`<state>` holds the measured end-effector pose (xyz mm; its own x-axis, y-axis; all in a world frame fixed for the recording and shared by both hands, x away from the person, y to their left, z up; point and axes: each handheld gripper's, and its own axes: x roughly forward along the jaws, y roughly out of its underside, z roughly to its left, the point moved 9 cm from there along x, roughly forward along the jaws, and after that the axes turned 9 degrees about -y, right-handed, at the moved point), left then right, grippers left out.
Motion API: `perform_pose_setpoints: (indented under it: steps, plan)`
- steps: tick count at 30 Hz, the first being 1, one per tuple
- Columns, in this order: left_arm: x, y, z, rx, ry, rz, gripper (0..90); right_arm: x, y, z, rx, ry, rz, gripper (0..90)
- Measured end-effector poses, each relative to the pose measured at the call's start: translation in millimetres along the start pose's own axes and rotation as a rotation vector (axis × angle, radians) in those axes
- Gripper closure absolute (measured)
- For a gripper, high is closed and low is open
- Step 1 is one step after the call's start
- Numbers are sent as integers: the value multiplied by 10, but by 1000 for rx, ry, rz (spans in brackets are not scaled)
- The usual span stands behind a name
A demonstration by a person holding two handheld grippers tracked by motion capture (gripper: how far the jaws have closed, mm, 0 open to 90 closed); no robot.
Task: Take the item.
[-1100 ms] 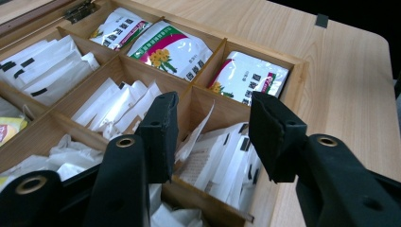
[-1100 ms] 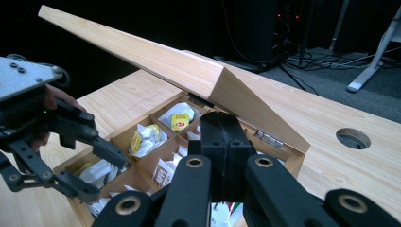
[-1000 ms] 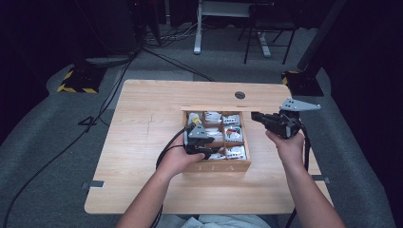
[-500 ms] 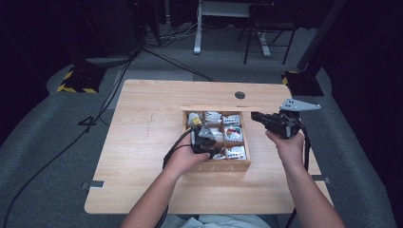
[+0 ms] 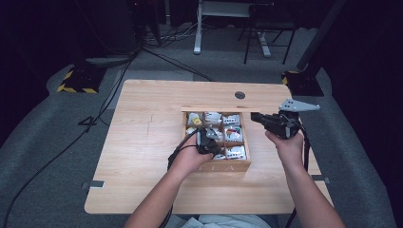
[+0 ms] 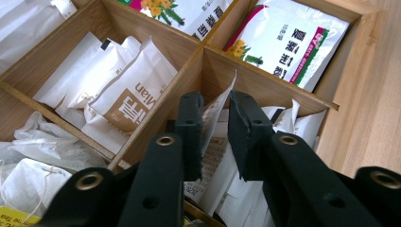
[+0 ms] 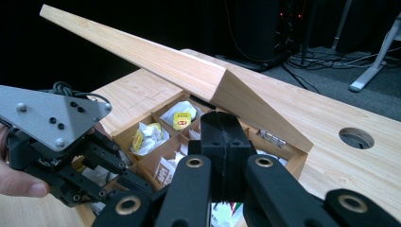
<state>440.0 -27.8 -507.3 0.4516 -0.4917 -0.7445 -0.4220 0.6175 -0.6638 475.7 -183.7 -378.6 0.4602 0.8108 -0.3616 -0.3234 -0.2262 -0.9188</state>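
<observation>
An open wooden tea box point(image 5: 223, 166) stands on the table, its lid point(image 5: 214, 109) raised at the back. My left gripper point(image 5: 208, 142) reaches down into a near middle compartment. In the left gripper view its jaws point(image 6: 217, 101) straddle the upright edge of a white printed sachet point(image 6: 213, 137); they have just been closing, a gap still shows beside the sachet, and it leans on one pad. My right gripper point(image 5: 254, 116) is held level at the box's right side, jaws shut point(image 7: 221, 118) and empty, just under the tilted lid point(image 7: 189, 71).
Other compartments hold white sachets with brown print point(image 6: 127, 99), green-and-pink packets point(image 6: 288, 42) and tea bags with yellow tags point(image 7: 182, 120). A round cable hole point(image 5: 240, 95) lies behind the box. Bare tabletop point(image 5: 138, 152) extends to the left.
My left gripper has shifted a little toward the near right inside the box and its jaws have narrowed. The right gripper has stayed where it was.
</observation>
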Motion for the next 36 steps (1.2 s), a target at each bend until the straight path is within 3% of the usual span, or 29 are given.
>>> perform_pose_setpoints:
  steps: [3,4,8,22,36]
  plan:
    - [13,6,-9,0,0,11,786,0,1,0,1,-1,0,898]
    - [14,10,-12,6,2,16,839,0,1,0,2,-2,-1,897]
    - [11,20,-13,16,8,20,900,-1,2,1,1,-2,1,897]
    - [-151,-82,11,42,-5,-47,900,-1,-1,-4,2,-1,-1,897]
    - [-415,-209,34,36,0,-112,900,0,-4,-4,6,-4,-3,898]
